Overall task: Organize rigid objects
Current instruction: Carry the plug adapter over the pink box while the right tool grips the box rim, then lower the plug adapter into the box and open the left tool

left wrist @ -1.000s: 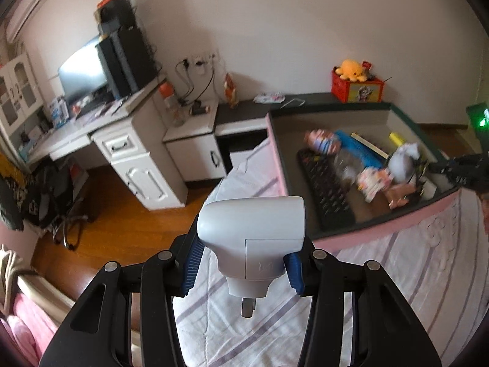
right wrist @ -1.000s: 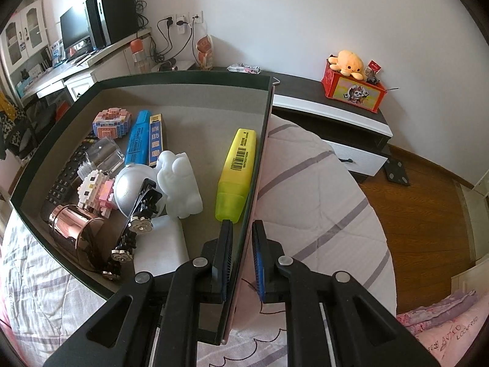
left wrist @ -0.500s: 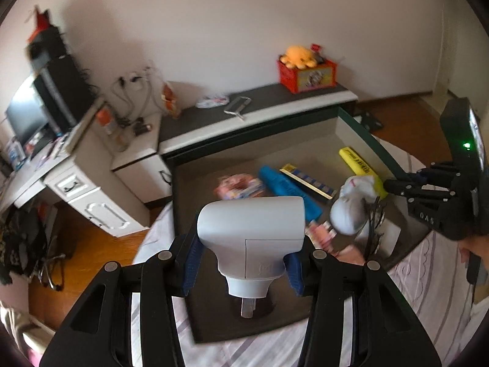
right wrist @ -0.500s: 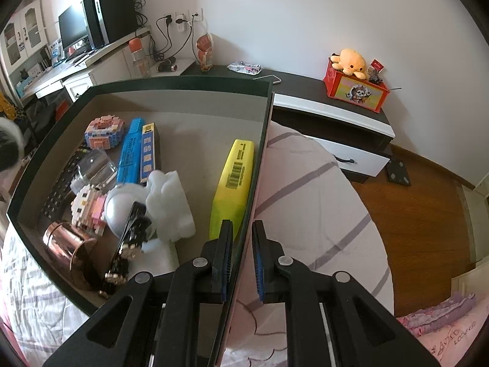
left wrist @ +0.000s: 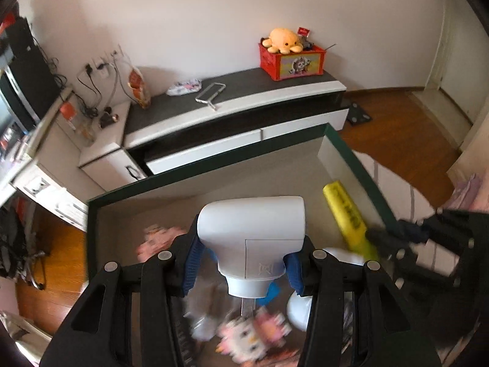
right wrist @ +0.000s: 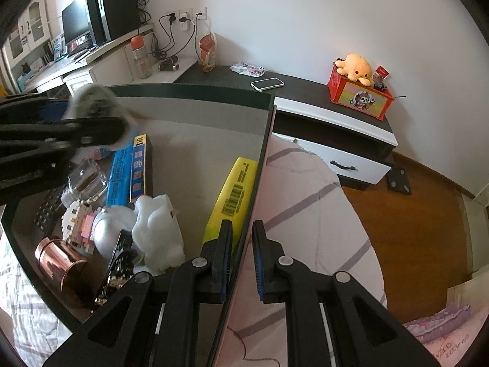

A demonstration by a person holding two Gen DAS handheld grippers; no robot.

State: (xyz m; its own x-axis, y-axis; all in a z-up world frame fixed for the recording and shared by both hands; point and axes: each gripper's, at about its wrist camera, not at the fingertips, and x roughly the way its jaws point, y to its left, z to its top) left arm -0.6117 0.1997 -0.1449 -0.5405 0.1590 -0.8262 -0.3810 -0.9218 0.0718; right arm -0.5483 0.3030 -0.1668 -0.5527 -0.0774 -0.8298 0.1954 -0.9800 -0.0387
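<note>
White charger (left wrist: 251,238) clamped in left tongs (left wrist: 241,267) over box (left wrist: 195,179) | right tongs (right wrist: 241,263) pinch box wall

Barcode on yellow highlighter (right wrist: 233,195); lettering illegible

the left gripper (left wrist: 244,267) is black with blue pads, and between its fingers sits a white plug adapter (left wrist: 252,238). right of its fingers lies a yellow highlighter (left wrist: 347,214) with black print; below them is a pink-and-white block figure (left wrist: 250,335), blurred. the box (left wrist: 195,180) has a dark green rim and grey-beige inside. the right gripper (right wrist: 241,257) is black with blue pads too, its fingers astride that green rim. left of its fingers: a white figurine (right wrist: 159,226), a copper-pink cup (right wrist: 59,260), a blue carton (right wrist: 122,168). right of them, pale pink bedding (right wrist: 305,220) with mauve stripes.
</note>
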